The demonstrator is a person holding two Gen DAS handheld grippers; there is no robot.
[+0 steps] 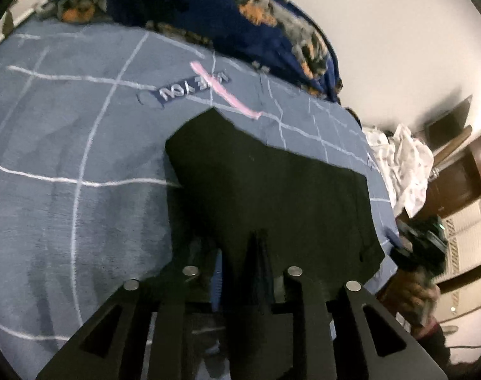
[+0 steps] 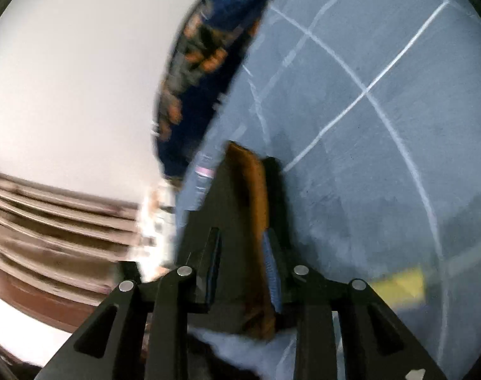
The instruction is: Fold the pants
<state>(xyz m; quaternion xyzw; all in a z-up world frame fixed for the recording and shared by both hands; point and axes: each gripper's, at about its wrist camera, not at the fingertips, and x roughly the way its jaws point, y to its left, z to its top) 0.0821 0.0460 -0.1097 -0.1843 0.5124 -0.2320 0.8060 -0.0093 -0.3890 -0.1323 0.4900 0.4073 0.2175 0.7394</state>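
Black pants (image 1: 272, 183) lie spread over a blue bedspread (image 1: 82, 142) with white grid lines. In the left wrist view their near edge runs up into my left gripper (image 1: 240, 247), which is shut on the black cloth. At the right edge of that view a hand holds my right gripper (image 1: 421, 247) by the pants' other corner. In the right wrist view my right gripper (image 2: 250, 161) is shut on a brown strip of cloth (image 2: 253, 209), seemingly the pants' lined edge, pressed against a blue ribbed pad (image 2: 272, 269). Both views are blurred.
A dark blue blanket with orange patches (image 1: 209, 6) is heaped along the bed's far side by a white wall (image 2: 66, 79). White crumpled cloth (image 1: 405, 164) and brown wooden furniture (image 1: 462, 190) stand past the bed's right edge. A yellow patch (image 2: 398, 285) lies on the bedspread (image 2: 367, 158).
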